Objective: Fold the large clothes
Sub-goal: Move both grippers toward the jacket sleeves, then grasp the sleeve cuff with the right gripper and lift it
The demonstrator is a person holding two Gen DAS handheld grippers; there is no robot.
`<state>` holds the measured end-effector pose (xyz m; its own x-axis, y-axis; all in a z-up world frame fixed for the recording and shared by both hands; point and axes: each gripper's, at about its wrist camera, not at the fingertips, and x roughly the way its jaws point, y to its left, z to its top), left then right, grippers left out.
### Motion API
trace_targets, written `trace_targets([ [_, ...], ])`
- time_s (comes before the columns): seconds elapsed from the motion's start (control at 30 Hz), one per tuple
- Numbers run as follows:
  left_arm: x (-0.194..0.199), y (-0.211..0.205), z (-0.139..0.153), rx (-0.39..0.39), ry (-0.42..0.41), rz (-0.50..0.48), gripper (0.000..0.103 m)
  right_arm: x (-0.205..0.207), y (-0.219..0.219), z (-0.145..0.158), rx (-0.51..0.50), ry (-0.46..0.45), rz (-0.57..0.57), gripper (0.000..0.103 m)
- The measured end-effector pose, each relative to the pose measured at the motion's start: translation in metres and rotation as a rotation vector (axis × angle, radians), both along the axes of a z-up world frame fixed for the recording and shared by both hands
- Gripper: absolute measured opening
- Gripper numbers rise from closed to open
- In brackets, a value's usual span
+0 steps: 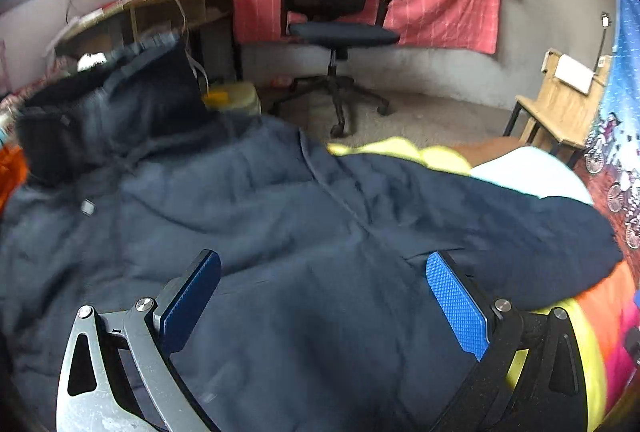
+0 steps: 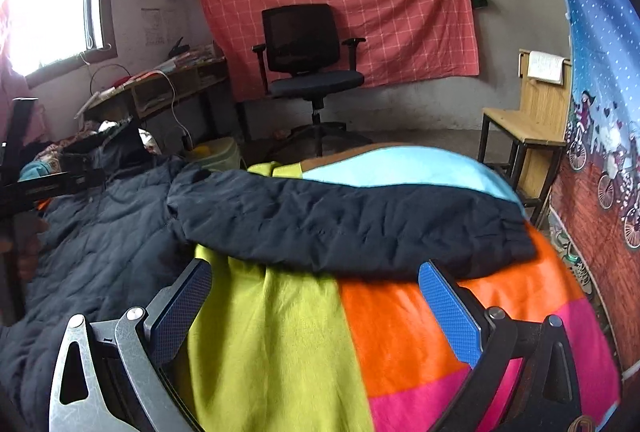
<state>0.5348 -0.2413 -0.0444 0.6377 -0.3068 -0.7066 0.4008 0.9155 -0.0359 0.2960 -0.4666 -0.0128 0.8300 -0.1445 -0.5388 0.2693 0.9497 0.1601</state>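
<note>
A: While both grippers hang empty, where does the coat lie?

B: Spread across the bed. The dark padded jacket [image 1: 280,216] fills most of the left wrist view, hood end toward 10 o'clock. Its sleeve [image 2: 352,220] runs out toward 3 o'clock over the striped blanket [image 2: 280,332], cuff toward the blanket's far edge.

A: And the fingers?

B: The left gripper [image 1: 324,296] has its fingers [image 1: 456,304] spread wide over the jacket body, grasping nothing. The right gripper [image 2: 316,312] is released too, poised over bare blanket at 6 o'clock of the sleeve, with the sleeve's near edge just beyond its tips.

A: What could spoil the fold from here?

B: I'd guess 3 things. First, the padding is thick and slippery-looking; a shallow pinch would likely catch only the outer shell, so the layer slides free partway through the lift. Second, the right gripper could nip the blanket along with the sleeve edge, since the 2 touch there, and the blanket would drag up with it.

A: And the third?

B: Uneven lifting. If 1 side goes faster, the bulky body could bunch instead of creasing cleanly. The left view is blurred, so I can't tell whether a seam lies between those fingers.
</note>
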Motion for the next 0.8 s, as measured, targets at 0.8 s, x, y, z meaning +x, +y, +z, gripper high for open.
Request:
trace_targets([
  [0.8, 0.017, -0.005, -0.054, -0.016, 0.056, -0.013, 0.102, 0.014, -0.159, -0.070, 0.667, 0.017, -0.456, 0.094],
])
